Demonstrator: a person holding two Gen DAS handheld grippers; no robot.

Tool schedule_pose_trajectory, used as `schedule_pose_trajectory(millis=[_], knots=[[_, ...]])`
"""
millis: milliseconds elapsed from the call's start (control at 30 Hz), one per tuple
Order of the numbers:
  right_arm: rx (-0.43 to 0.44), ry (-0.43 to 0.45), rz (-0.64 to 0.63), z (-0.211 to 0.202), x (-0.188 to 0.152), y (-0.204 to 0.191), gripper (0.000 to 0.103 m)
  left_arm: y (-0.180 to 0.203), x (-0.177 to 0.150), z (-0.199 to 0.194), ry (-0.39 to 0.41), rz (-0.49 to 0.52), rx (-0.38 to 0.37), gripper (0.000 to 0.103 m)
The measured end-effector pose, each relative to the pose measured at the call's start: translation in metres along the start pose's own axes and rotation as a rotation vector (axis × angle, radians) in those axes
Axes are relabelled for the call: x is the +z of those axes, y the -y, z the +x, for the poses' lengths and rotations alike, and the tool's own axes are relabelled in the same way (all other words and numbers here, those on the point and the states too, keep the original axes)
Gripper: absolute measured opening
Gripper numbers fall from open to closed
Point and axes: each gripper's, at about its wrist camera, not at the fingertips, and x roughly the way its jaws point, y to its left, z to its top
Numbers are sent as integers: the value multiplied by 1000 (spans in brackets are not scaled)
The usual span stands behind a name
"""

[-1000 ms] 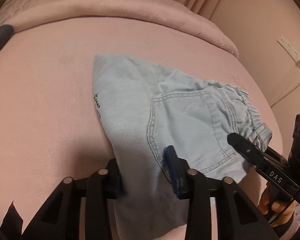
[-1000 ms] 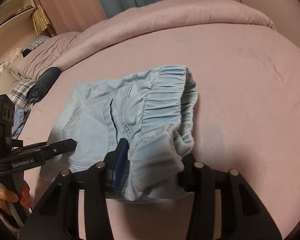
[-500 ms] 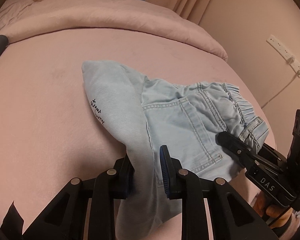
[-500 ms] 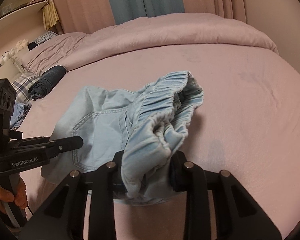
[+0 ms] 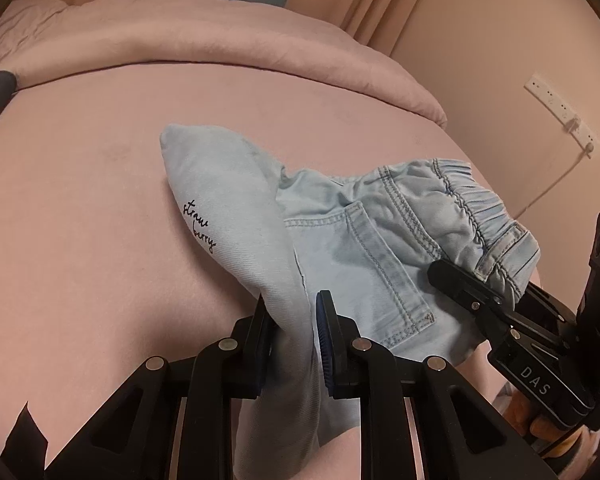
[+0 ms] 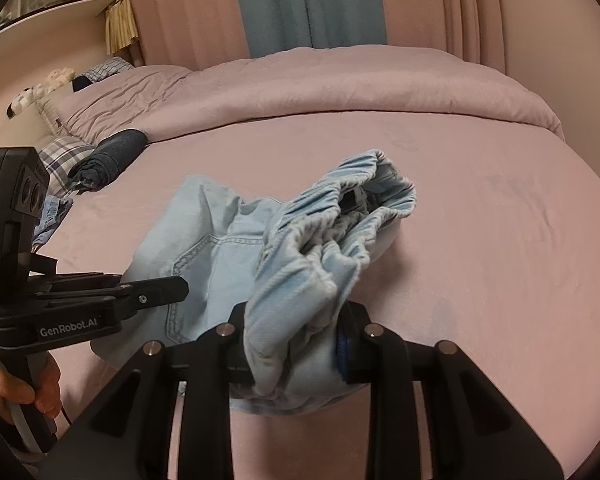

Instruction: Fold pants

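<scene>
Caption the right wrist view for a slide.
Right gripper clamps the gathered elastic waistband of light blue denim pants above a pink bed.

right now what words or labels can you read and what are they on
"straw berry" in black script, on two lines, on the folded leg of the light blue pants.
"DAS" on the body of the right gripper.
"GenRobot.AI" on the body of the left gripper.
No other text is readable.
</scene>
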Motion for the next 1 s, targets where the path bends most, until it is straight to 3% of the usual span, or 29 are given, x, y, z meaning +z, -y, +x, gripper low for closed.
schedule_pose_trajectory(millis=[1000], knots=[[38, 61, -99, -13, 29, -52, 27, -38, 8, -49, 118, -66, -13, 19]])
